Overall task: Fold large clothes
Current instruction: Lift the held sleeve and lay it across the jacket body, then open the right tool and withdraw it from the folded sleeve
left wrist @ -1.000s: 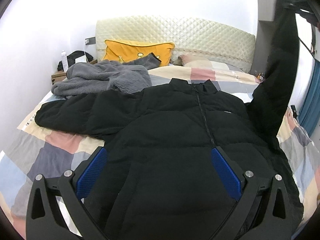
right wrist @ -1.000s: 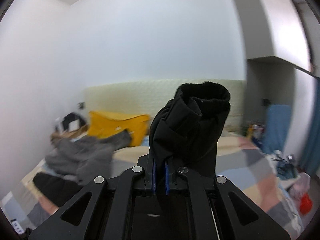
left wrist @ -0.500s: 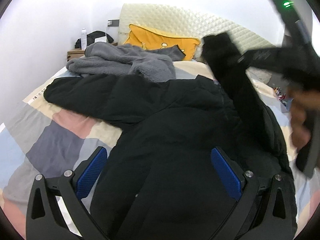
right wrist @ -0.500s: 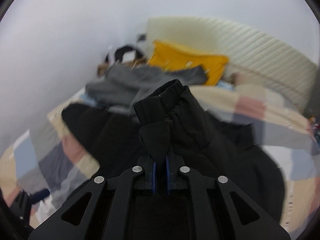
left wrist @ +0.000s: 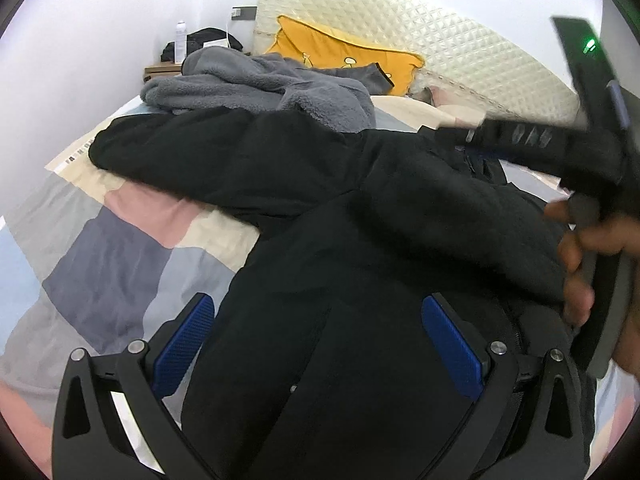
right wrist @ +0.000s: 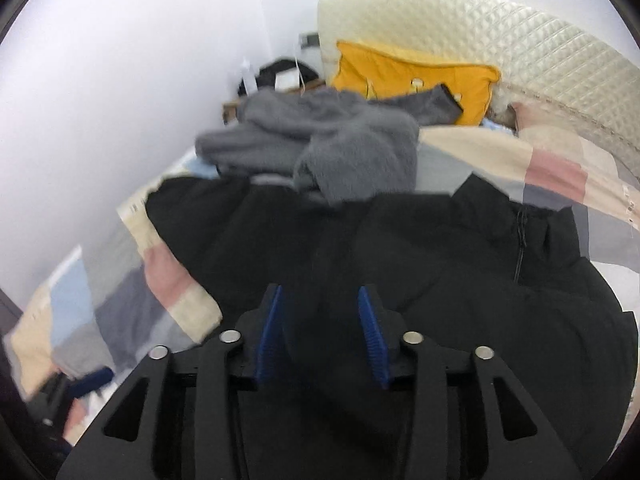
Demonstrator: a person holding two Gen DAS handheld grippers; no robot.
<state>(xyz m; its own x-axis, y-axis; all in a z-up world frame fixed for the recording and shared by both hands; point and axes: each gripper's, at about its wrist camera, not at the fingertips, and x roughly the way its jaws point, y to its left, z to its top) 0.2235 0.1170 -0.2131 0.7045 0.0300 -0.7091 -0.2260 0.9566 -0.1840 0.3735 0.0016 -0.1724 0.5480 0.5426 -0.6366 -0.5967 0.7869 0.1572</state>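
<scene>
**Black jacket spread on the bed, both hand-held grippers above it**

Left wrist view. The left hand-held gripper (left wrist: 318, 344) stands wide, its blue pads (left wrist: 182, 344) clear of any cloth, over the lower body of the black jacket (left wrist: 360, 360). The jacket lies on the patchwork bed cover (left wrist: 108, 264); one sleeve (left wrist: 208, 156) stretches out to the left, another (left wrist: 460, 220) lies folded across the chest. A grey fleece garment (left wrist: 260, 88) is heaped behind it, before a yellow pillow (left wrist: 344, 52) and quilted headboard (left wrist: 440, 44). The right hand-held gripper (left wrist: 452, 134) reaches in from the right, blurred.

Right wrist view. The right hand-held gripper (right wrist: 322, 334) is parted, pads (right wrist: 270, 332) narrowly spaced with dark, blurred cloth between them; whether they touch it cannot be told. The jacket's collar and zip (right wrist: 520, 236) lie to the right.
</scene>
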